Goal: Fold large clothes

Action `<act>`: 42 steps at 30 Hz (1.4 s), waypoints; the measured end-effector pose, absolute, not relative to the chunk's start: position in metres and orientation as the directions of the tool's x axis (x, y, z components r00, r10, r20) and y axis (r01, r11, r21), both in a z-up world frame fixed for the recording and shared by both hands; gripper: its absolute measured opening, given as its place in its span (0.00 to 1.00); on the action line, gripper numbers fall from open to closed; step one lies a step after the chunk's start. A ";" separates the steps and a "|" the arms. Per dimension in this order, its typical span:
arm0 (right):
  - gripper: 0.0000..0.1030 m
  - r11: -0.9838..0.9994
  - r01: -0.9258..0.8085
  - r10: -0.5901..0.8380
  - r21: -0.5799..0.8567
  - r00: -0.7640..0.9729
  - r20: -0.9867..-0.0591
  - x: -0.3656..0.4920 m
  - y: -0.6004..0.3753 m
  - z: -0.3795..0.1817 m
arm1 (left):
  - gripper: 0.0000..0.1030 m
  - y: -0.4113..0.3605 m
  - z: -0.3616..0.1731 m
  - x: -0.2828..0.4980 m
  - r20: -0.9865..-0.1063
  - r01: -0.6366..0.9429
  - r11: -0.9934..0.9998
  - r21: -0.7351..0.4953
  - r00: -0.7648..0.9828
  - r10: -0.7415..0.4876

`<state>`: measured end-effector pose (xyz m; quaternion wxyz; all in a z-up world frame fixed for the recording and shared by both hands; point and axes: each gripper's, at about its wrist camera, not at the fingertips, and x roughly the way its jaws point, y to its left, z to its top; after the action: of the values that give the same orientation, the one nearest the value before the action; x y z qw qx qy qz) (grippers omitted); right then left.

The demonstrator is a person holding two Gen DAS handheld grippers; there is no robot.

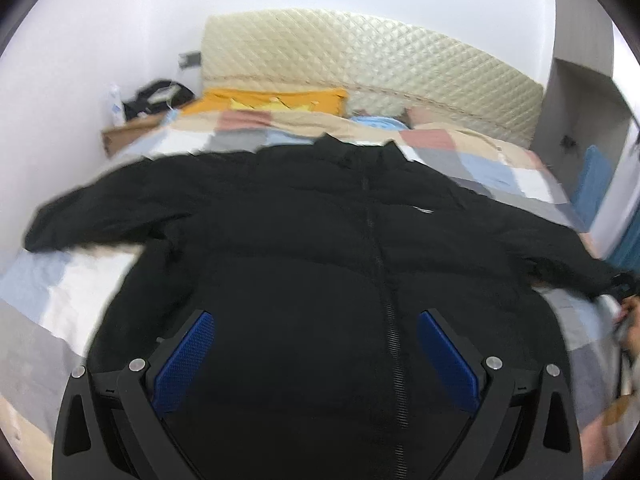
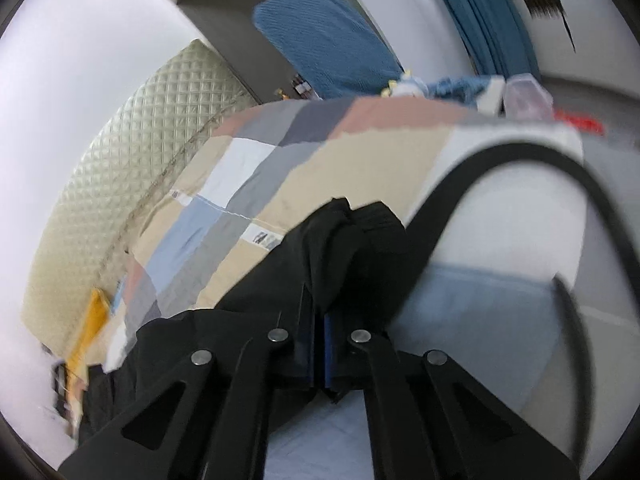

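Patchwork bed (image 1: 460, 160) bears jacket (image 1: 300, 240); left claw (image 1: 316, 344) spread, right claw (image 2: 318, 300) pinching sleeve (image 2: 348, 240).

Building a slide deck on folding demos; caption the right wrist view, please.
Right gripper shut on the black jacket's sleeve cuff, above the patchwork bedspread.

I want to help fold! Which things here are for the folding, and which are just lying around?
For the job:
black jacket
left gripper, jaws open
right gripper, jaws shut on the sleeve cuff

Just lying about:
orange pillow
blue towel
patchwork bedcover
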<state>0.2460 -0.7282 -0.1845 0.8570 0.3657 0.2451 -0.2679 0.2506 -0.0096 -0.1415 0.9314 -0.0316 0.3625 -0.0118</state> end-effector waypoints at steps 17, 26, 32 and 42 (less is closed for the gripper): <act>0.01 0.768 0.543 -0.353 0.340 0.801 -0.483 0.270 -0.634 0.006 | 0.99 0.034 -0.114 0.219 -0.557 -0.054 0.996 -0.067 0.831 0.007; 0.01 0.900 0.387 -0.311 0.198 0.891 -0.332 0.294 -0.503 0.093 | 0.99 0.042 -0.120 0.215 -0.577 -0.047 0.998 -0.048 0.817 0.011; 0.01 0.968 0.237 -0.208 0.085 0.943 -0.261 0.318 -0.388 0.126 | 0.99 0.050 -0.107 0.198 -0.541 -0.040 0.996 -0.078 0.841 -0.008; 0.01 0.996 -0.040 0.060 0.075 0.959 -0.276 0.355 -0.208 0.074 | 0.99 0.076 -0.103 0.195 -0.542 -0.046 0.991 -0.128 0.840 -0.031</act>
<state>0.3549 -0.2082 0.0742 0.9891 0.0344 0.1406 0.0252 0.1952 0.0756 -0.1033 0.9566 -0.0683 0.2832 0.0041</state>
